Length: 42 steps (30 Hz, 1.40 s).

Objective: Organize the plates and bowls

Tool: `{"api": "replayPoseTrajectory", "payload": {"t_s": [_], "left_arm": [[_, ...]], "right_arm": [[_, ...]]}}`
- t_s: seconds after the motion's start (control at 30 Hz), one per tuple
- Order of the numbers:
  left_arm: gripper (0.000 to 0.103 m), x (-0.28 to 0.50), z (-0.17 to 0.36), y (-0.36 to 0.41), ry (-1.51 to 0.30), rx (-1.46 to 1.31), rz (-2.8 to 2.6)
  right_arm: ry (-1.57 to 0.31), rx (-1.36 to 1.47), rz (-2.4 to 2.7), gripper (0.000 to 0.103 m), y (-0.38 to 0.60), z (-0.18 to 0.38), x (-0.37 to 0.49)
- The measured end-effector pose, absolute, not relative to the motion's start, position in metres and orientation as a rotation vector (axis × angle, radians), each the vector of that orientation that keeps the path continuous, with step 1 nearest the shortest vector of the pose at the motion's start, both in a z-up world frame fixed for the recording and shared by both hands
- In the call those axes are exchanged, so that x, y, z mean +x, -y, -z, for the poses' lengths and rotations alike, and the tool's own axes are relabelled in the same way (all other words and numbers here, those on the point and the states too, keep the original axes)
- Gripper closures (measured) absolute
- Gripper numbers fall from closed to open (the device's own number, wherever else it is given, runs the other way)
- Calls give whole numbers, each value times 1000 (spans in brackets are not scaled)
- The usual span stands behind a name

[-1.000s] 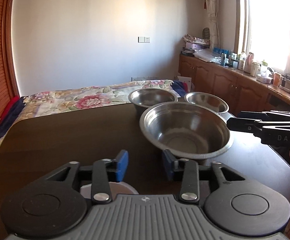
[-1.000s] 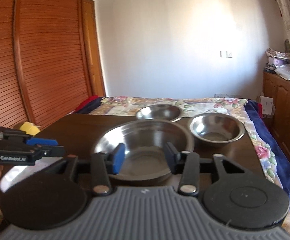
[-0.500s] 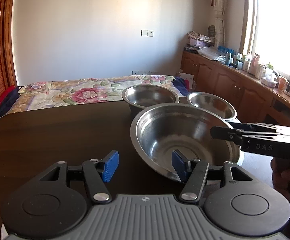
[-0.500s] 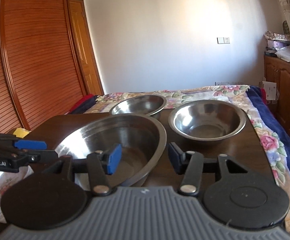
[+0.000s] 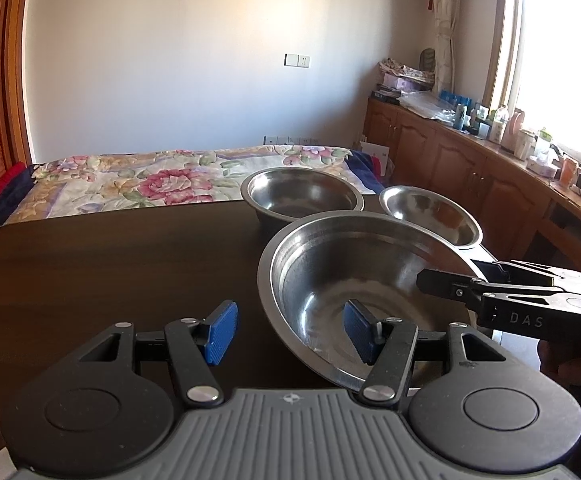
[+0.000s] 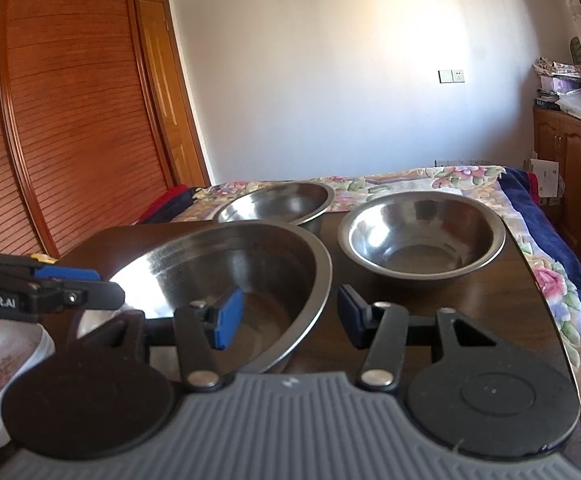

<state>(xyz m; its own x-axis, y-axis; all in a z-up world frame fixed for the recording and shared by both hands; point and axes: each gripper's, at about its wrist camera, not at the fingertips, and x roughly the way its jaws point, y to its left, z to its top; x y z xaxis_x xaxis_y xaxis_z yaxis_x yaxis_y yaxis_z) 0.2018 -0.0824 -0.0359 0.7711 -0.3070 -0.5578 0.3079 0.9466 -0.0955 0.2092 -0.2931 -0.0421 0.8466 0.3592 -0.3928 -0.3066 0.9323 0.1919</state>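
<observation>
Steel big bowl [image 5: 354, 280] rim sits between the apart pads of my left gripper [image 5: 290, 332] and right gripper [image 6: 290, 316], neither one pressing it.

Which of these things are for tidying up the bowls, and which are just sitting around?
For the job:
- big steel bowl
- left back bowl
- right back bowl
- flowery white dish by the table edge

Just lying about:
- bottles and boxes on the window counter
- flowery bedspread
- pile of papers in the corner

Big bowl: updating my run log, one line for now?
big bowl: not gripped; left hand-held gripper: open astride rim; right hand-held gripper: open astride rim
</observation>
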Motion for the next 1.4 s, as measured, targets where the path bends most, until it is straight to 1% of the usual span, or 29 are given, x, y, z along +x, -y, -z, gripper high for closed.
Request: {"api": "replayPoseTrajectory", "payload": {"t_s": [0.13,0.2,0.23,0.37,0.4,0.43,0.5,0.53,0.7,0.83,1.07,1.4], "left_arm": [[41,205,38,83,-610,9,335],[44,206,39,85,-616,12,335],[49,207,40,85,-619,14,335],[61,208,41,87,-631,10,341],[67,208,41,88,-636,9,343],[71,209,42,88,-642,11,342],[74,209,43,88,-647,14,343],[74,209,43,88,-648,12,347],[74,203,39,89,-640,19,342],[74,192,34,86,-622,16,355],[74,170,22,79,-591,4,382],[74,131,20,77,-565,3,426]], "right_arm": [[-450,139,-345,49,296,43,213],[-451,142,-347,49,296,43,214],[-450,141,-348,49,296,43,213],[-445,140,-354,50,296,43,212],[-444,140,-357,51,296,43,213],[-444,139,-360,55,296,43,213],[-444,136,-368,59,295,43,213],[-444,137,-374,63,295,43,213],[-450,155,-385,66,297,43,214],[-433,192,-409,66,301,34,207],[-408,163,-399,66,297,19,183],[-409,140,-348,66,293,19,149]]}}
